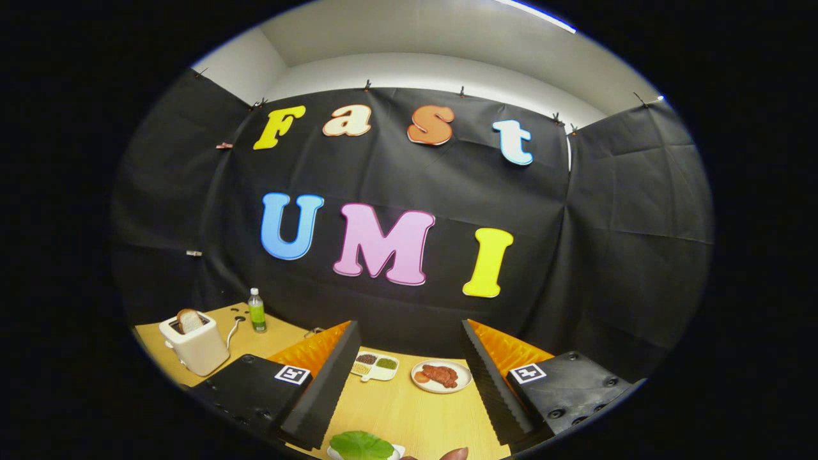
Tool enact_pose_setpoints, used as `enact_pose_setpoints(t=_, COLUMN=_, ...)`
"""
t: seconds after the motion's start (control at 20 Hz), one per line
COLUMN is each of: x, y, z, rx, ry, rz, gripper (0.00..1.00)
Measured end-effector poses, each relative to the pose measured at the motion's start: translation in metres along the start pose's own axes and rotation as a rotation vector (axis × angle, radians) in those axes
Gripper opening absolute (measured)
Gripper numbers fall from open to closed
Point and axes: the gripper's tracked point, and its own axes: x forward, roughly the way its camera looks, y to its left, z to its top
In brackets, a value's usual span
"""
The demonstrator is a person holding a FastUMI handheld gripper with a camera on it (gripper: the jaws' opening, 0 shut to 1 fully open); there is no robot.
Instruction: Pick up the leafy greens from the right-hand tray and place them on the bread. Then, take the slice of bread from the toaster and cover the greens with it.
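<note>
Far off to my left, on the pale wooden table, stands a cream-coloured boxy toaster with a brown-crusted slice of bread upright in its slot, and just to its right a small clear plastic bottle with a green label. That bread is for the second step, and I judge it a long reach left and away from where I hold the tool

My hand-held gripper hangs above the table with its fingers spread wide, nothing between them but bare tabletop. Beyond the left finger lies a white divided dish whose compartments hold dark, pale and green grains or seeds, too small for me to name. Right of it, beyond the gap and nearer the right finger, a round white plate carries reddish-brown strips that look like meat and an orange slice at its left side

The thing I want first, the broad green leaf, lies near me, on the near side of the fingertips and a little left of the midline, resting on a white tray whose rim barely peeks out. Its long axis runs left to right across the fingers' line. A reddish-brown rounded object sits just right of it; I cannot tell what it is. I judge I must draw back and tip down to reach the leaf
</note>
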Motion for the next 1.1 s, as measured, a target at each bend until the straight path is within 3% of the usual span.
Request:
enact_pose_setpoints(t=0.45, x=-0.019, y=0.045, z=-0.136, rx=-0.047, ry=0.314, rz=0.239, gripper=0.98)
enact_pose_setpoints(t=0.75, x=-0.027, y=0.058, z=-0.248, rx=-0.035, ry=0.563, rz=0.276, gripper=0.95)
enact_pose_setpoints(t=0.95, x=-0.038, y=0.07, z=-0.315, rx=-0.028, ry=0.728, rz=0.294, gripper=0.87)
enact_pose_setpoints(t=1.1, x=-0.045, y=0.079, z=-0.353, rx=-0.022, ry=0.833, rz=0.3, gripper=0.71)
